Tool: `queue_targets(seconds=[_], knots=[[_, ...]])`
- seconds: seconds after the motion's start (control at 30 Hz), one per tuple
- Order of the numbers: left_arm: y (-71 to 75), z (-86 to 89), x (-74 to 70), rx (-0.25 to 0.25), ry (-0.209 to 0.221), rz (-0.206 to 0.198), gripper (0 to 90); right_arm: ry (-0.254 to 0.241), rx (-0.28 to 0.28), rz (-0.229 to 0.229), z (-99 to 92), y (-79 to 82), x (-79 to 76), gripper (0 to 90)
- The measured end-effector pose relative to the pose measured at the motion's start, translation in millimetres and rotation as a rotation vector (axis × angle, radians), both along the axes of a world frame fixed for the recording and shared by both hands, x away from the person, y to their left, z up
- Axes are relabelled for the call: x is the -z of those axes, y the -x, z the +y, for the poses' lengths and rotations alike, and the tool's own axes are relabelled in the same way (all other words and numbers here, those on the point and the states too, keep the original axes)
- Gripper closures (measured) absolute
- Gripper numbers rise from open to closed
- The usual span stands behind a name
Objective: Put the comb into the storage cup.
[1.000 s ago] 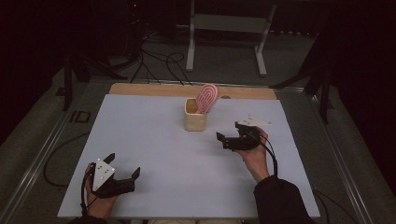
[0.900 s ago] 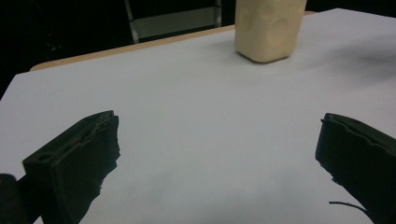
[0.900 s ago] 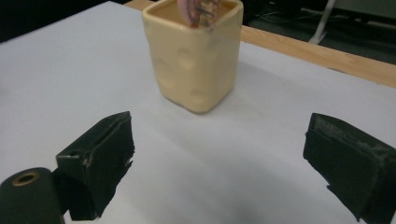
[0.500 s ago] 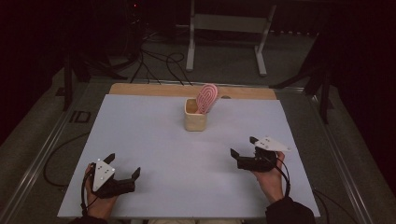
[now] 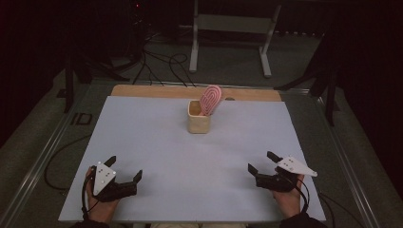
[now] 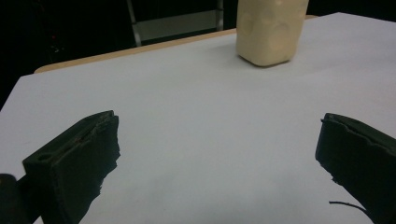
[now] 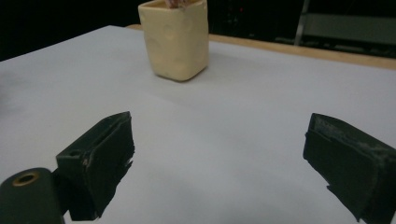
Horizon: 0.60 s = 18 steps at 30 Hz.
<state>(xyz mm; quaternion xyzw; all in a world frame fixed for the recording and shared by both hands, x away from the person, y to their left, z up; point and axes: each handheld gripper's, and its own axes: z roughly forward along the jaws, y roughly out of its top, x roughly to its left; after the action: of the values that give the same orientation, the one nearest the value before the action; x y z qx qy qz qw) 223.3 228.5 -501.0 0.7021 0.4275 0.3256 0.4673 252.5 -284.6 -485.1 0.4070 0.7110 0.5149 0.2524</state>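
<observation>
pink paddle (image 5: 210,99) in cup (image 5: 198,123): full shape in high view.

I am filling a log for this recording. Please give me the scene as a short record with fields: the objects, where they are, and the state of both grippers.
surface: white table
container: cream cup, upright, far centre of the table
contents: pink striped flat item standing in the cup, leaning right
left gripper: open, holds nothing, near left edge
right gripper: open, holds nothing, near right edge
contact: both grippers apart from the cup
</observation>
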Motion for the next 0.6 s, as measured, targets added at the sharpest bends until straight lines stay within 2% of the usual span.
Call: queue_targets(seconds=[0.33, 0.43, 0.6], knots=[[0.0, 1.7, -1.6, -0.005, 0.010, -0.012, 0.1, -0.022, 0.035, -0.039, -7.0, 18.0, 5.5, 8.3], [-0.9, 2.8, -1.7, -0.006, 0.012, -0.012, 0.1, 0.002, 0.046, -0.055, -5.6, 19.8, 5.7, 8.3], [-2.1, 4.1, -1.3, -0.010, 0.019, -0.006, 0.1, 0.037, 0.044, -0.054, 0.7, 18.9, 9.0, 8.3]])
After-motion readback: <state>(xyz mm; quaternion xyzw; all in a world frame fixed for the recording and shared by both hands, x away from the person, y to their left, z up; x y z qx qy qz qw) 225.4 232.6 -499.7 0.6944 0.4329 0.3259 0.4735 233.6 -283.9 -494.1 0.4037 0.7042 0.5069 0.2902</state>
